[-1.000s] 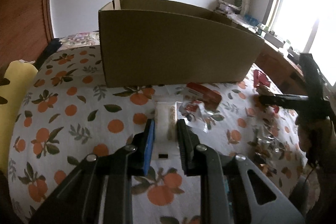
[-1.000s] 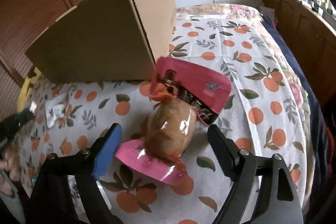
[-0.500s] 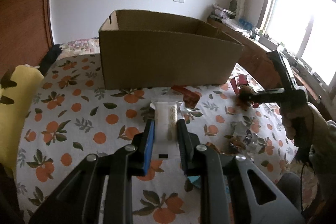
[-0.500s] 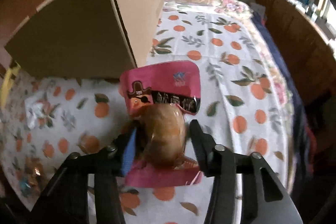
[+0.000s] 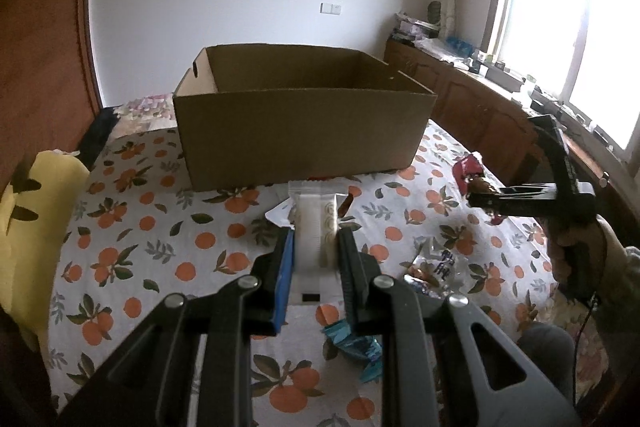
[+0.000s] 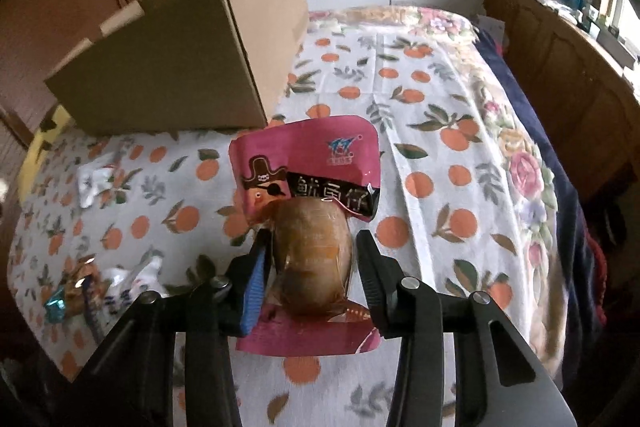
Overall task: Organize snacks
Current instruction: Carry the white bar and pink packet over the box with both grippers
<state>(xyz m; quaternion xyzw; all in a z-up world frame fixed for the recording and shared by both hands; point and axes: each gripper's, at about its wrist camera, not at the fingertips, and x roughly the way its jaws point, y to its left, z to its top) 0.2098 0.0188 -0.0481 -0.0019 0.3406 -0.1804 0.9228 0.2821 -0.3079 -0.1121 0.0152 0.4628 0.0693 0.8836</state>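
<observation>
left wrist: each gripper (image 5: 316,247) (image 6: 310,255) pinches one snack, perhaps four loose, one box (image 5: 300,131).

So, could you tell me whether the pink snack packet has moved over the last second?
Yes. The pink snack packet, clamped in the right gripper, has been lifted off the tablecloth beside the cardboard box.

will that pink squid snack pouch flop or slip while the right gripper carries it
The pink pouch will probably flop: its flat printed top stands free beyond the right gripper. The glossy film looks slippery, but the jaws pinch the bulging brown middle, which should help it stay put. It looks light for its size, so sagging seems a likelier problem than dropping.
</observation>
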